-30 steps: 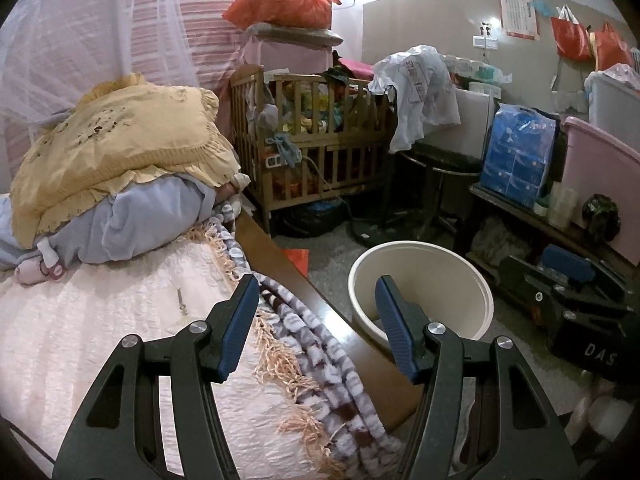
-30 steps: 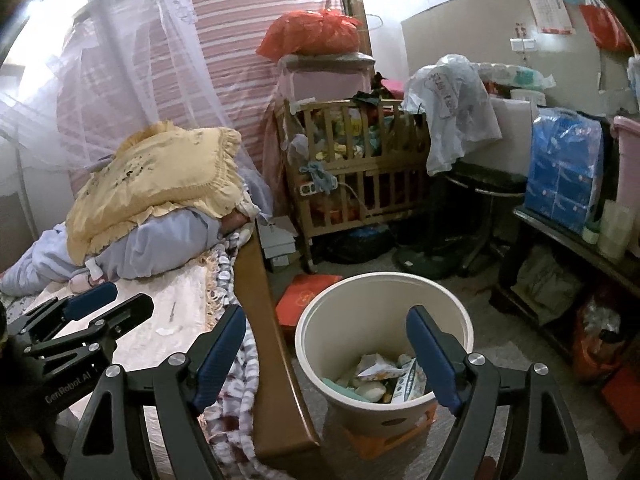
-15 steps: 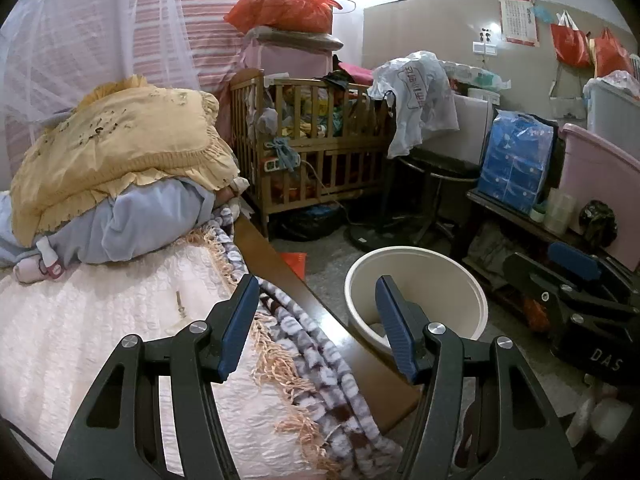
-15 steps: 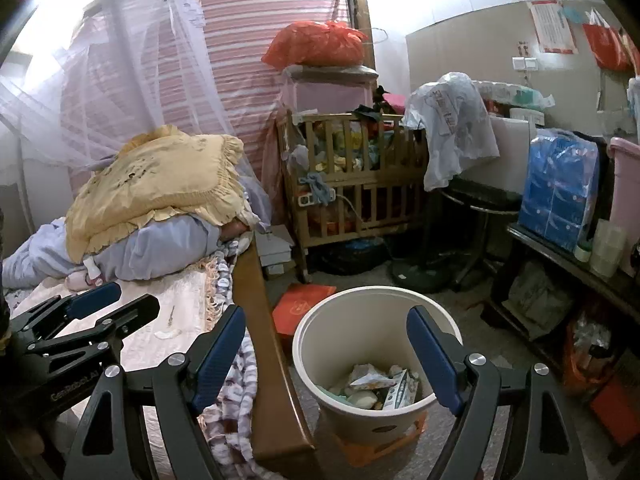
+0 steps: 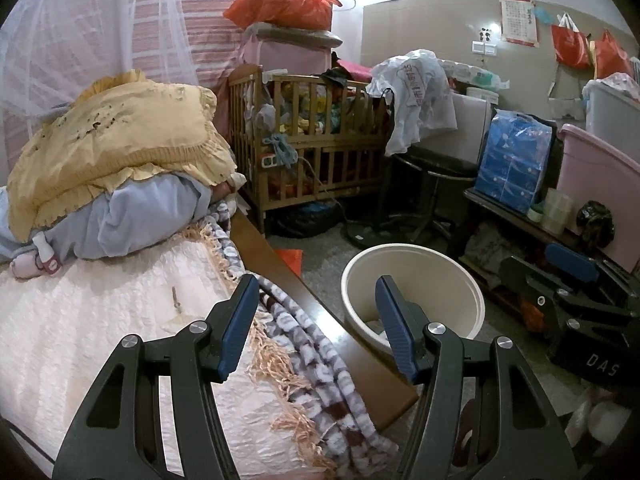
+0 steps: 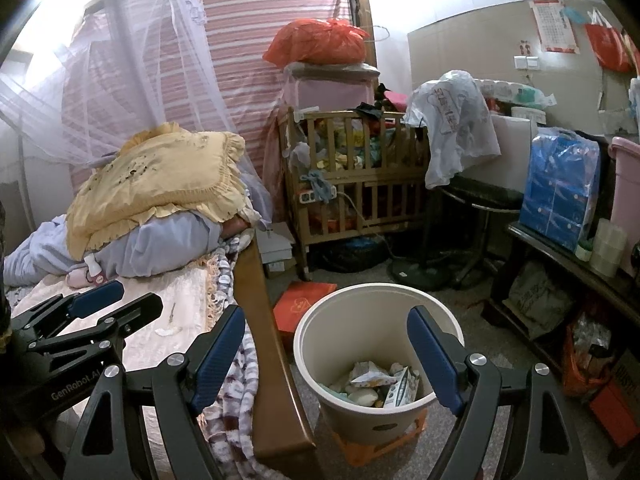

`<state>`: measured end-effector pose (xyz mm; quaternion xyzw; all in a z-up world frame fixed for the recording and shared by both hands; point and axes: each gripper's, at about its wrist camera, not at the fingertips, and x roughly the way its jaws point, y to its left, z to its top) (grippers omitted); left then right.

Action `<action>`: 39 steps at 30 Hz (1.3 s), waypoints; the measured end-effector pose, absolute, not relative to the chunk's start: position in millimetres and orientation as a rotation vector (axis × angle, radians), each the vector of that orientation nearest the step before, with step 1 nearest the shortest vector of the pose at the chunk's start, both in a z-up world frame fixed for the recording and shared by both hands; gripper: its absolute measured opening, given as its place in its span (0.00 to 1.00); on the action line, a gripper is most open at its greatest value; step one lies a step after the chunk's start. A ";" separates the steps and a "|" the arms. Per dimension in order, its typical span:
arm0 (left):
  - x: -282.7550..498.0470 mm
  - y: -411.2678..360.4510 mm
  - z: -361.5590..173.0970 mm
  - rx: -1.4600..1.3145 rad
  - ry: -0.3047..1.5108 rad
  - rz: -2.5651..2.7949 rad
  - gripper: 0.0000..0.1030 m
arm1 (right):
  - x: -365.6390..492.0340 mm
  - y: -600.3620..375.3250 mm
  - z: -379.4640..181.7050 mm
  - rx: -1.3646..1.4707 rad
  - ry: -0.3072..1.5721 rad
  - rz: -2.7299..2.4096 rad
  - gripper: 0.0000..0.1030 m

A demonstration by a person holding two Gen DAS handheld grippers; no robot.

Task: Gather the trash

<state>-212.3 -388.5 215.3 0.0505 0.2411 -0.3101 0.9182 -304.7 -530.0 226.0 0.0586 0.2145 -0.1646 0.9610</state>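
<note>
The left black plastic two-finger gripper (image 5: 314, 322) has triangular cut-out arms, silver screws at the joints and ribbed blue finger pads (image 5: 237, 326). The right black gripper (image 6: 326, 354) matches it. White "GenRobot.AI" lettering marks the left one's side.

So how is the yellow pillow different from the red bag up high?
The yellow pillow is frilly cloth lying on the blue bedding on the bed; the red bag is shiny crinkled plastic, tied shut, sitting atop the pink box behind the crib. The pillow looks flatter, the bag rounder. Both sit on top of piles.
</note>
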 end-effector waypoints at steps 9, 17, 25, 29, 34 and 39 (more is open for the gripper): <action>-210.4 -390.0 211.4 0.107 0.503 -0.637 0.58 | -304.9 -531.1 222.4 0.121 0.442 -0.330 0.79; -210.4 -389.4 211.4 0.107 0.504 -0.636 0.58 | -304.1 -531.4 220.7 0.121 0.445 -0.329 0.79; -209.6 -388.5 211.5 0.108 0.503 -0.637 0.58 | -303.8 -530.9 221.4 0.121 0.445 -0.330 0.79; -209.6 -388.5 211.5 0.107 0.503 -0.637 0.58 | -303.6 -531.3 221.8 0.121 0.446 -0.330 0.80; -209.3 -388.3 211.6 0.108 0.503 -0.638 0.58 | -302.9 -529.9 214.2 0.123 0.452 -0.330 0.80; -209.3 -388.6 211.3 0.107 0.505 -0.638 0.58 | -302.7 -530.3 214.7 0.123 0.452 -0.329 0.80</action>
